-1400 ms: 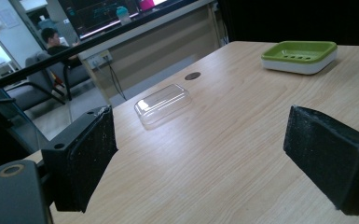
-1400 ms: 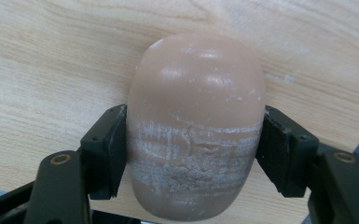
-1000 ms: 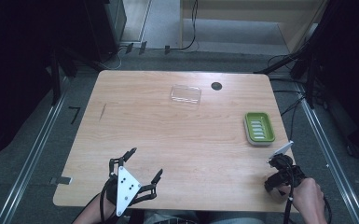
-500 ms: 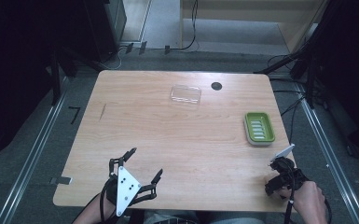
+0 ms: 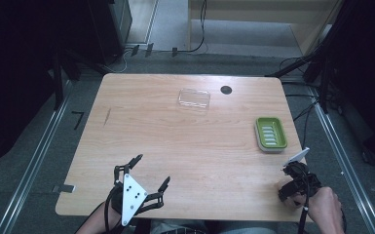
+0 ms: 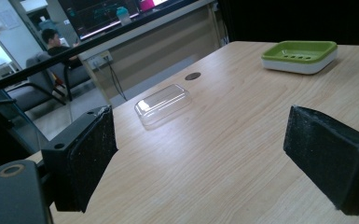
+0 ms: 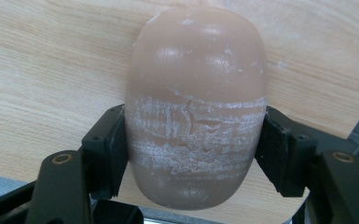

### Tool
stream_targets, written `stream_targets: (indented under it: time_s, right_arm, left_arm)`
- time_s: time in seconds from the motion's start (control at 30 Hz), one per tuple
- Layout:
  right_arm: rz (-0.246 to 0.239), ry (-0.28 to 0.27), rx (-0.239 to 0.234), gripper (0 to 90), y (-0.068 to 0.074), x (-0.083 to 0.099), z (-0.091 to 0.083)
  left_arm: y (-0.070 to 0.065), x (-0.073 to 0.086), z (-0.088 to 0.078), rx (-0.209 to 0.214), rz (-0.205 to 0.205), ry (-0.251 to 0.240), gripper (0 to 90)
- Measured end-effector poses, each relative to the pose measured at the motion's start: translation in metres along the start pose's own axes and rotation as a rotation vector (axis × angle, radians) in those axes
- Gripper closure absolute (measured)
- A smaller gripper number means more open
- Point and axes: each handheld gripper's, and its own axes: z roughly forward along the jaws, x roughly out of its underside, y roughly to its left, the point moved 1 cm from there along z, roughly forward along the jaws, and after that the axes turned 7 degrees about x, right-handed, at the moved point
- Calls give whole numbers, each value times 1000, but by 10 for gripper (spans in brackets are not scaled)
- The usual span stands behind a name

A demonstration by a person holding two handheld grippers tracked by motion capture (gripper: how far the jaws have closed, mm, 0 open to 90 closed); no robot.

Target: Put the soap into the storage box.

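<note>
Barely shifting since before, your right gripper (image 7: 193, 154) is clamping the brown soap bar (image 7: 196, 93) between both pads at the table (image 5: 175, 146) edge, jaws just tightening, your left gripper (image 6: 214, 154) is resting agape.

The table (image 5: 195, 141) is pale wood, smooth and matt with fine grain. The soap bar (image 7: 196, 102) is tan, waxy and glossy, scuffed with whitish scratches. The far lid (image 5: 194, 99) is clear, shiny plastic; the right-hand dish (image 5: 271, 134) is glossy green plastic.
</note>
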Motion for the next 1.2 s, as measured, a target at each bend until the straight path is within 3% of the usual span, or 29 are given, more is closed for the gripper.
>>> stream_targets:
  time_s: [1.2]
  right_arm:
    - [-26, -26, 25, 334, -10, -18, -21]
  left_arm:
    - [0, 0, 1, 3, -1, 4, 100]
